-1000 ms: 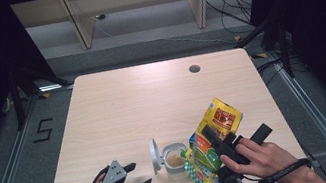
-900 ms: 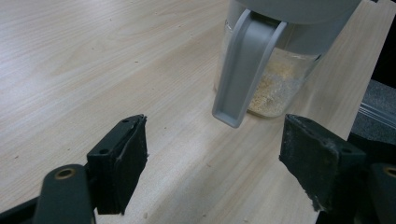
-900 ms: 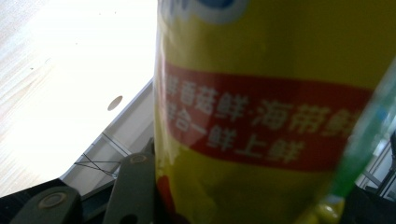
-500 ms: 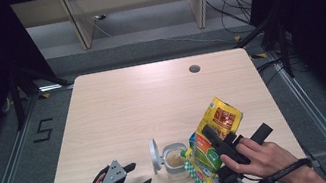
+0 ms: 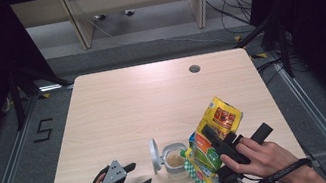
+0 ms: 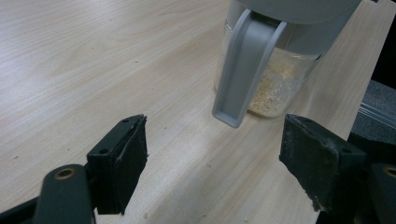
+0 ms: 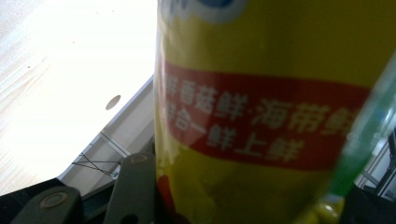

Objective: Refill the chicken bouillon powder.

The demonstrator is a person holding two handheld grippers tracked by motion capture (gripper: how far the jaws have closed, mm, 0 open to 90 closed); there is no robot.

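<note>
High view: right hand-held gripper (image 5: 218, 149) clamps tilted bag (image 5: 216, 133) over open jar (image 5: 174, 157) at counter (image 5: 152, 98) front edge, pouring step. Left hand-held gripper (image 6: 212, 158) wide, empty. Next: tip further.

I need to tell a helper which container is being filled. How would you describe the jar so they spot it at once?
Start at the wooden table and go to the middle of its near edge, between the person's two hands. There stands a small clear jar partly filled with tan powder, just left of the tilted yellow bag in the right gripper. Its grey flip lid, standing open on its left, sets it apart.
</note>
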